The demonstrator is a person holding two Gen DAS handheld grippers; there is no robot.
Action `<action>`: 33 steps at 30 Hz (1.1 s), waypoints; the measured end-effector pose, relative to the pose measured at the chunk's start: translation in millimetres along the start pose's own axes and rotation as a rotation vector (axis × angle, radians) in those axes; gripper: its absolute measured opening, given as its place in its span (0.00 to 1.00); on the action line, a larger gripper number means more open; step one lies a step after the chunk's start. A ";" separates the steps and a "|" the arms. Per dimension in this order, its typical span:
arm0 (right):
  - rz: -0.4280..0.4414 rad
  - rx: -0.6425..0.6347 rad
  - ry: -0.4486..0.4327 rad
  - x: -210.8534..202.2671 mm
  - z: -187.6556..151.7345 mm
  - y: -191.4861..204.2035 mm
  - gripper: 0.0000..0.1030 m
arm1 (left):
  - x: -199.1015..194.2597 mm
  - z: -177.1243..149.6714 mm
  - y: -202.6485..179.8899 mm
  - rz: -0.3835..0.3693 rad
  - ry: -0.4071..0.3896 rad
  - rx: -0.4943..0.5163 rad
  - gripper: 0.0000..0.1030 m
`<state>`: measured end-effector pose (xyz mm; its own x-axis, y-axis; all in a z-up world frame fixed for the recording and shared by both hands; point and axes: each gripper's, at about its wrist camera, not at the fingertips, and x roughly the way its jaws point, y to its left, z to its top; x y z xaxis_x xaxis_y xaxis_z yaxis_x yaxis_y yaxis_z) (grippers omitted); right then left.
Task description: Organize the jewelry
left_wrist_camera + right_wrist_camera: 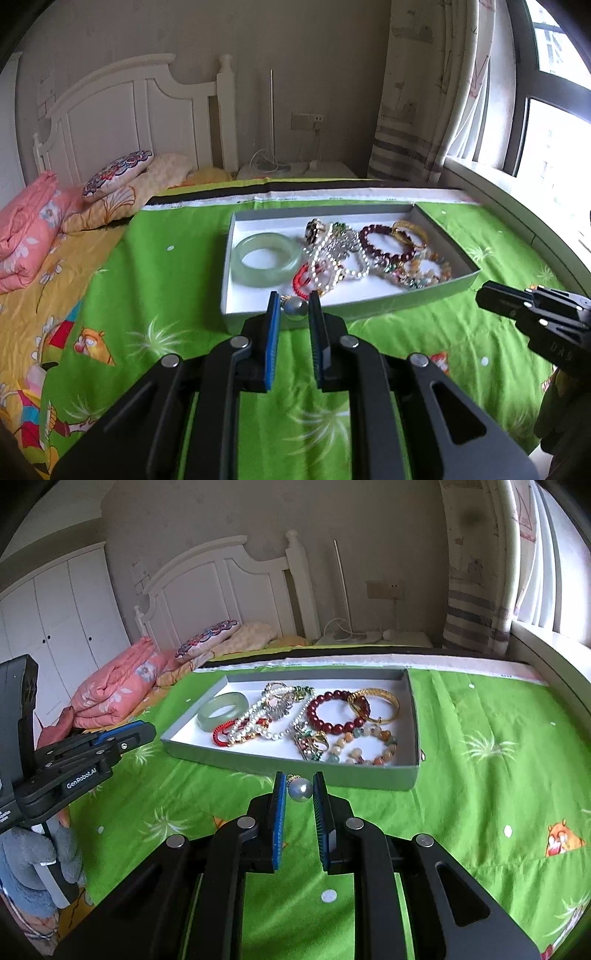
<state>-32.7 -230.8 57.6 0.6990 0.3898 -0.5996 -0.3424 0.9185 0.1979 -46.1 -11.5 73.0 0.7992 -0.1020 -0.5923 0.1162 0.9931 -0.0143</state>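
A grey pearl earring (296,307) with a small gold fitting sits pinched between the blue pads of my left gripper (293,298), held over the near wall of the grey jewelry tray (369,302). My right gripper (300,780) is shut on a second grey pearl earring (300,789), just in front of the tray's near wall (369,775). Inside the tray lie a pale green jade bangle (221,710), tangled pearl strands (266,716), a red cord bracelet (221,736), a dark red bead bracelet (334,710), a gold bangle (384,705) and a multicolour bead bracelet (369,747).
The tray rests on a green patterned bedspread (480,794). Folded pink bedding (114,690) and pillows lie at the far left before a white headboard. A window sill (517,206) runs along the right. The other gripper (532,314) shows at the left wrist view's right edge.
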 end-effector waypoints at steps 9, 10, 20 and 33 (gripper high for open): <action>0.000 -0.027 -0.014 8.4 8.7 7.2 0.16 | 12.6 5.4 -5.8 -0.028 -0.017 -0.024 0.14; -0.003 -0.036 -0.018 10.6 11.3 8.7 0.16 | 15.1 6.5 -6.3 -0.032 -0.018 -0.030 0.14; -0.034 -0.065 -0.039 41.2 26.9 14.3 0.16 | 54.3 19.4 -16.4 -0.086 -0.005 -0.087 0.14; -0.013 -0.068 0.007 69.2 38.2 18.1 0.16 | 78.7 20.0 -33.8 -0.142 0.012 -0.065 0.14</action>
<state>33.5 -184.7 49.3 0.6991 0.3771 -0.6076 -0.3753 0.9167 0.1371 24.6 -54.2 43.0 0.7702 -0.2417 -0.5902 0.1891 0.9703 -0.1506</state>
